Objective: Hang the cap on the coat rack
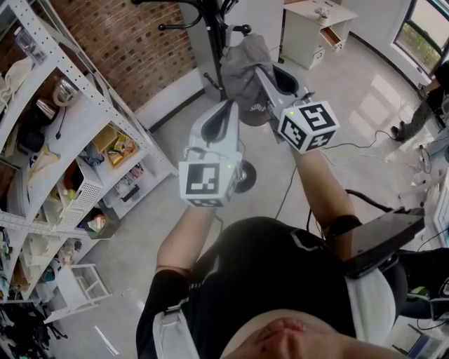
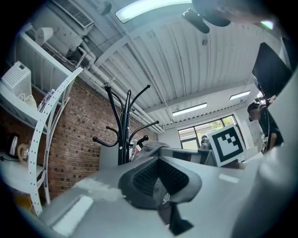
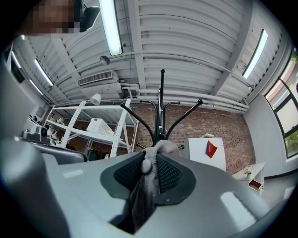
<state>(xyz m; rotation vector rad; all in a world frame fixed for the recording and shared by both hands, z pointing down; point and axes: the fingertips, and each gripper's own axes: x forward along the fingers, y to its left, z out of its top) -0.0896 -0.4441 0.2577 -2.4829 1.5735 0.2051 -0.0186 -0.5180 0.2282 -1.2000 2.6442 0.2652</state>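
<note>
Head view: both grippers are held high toward the black coat rack [image 1: 214,21] at the far side. The grey cap [image 1: 245,70] hangs between their tips, just near of the rack's pole. The right gripper [image 1: 270,83] is in under it and the left gripper [image 1: 226,116] is at its left edge. White shelving [image 1: 91,112] stands on the left.

Left gripper view: the jaws are almost together, with a dark cap edge bearing white print pinched between the pads [image 2: 139,176].

Right gripper view: the jaws are part-closed, clamped on a grey fold of the cap. The rack stands straight beyond, with a brick wall [image 3: 223,121] behind it.
</note>
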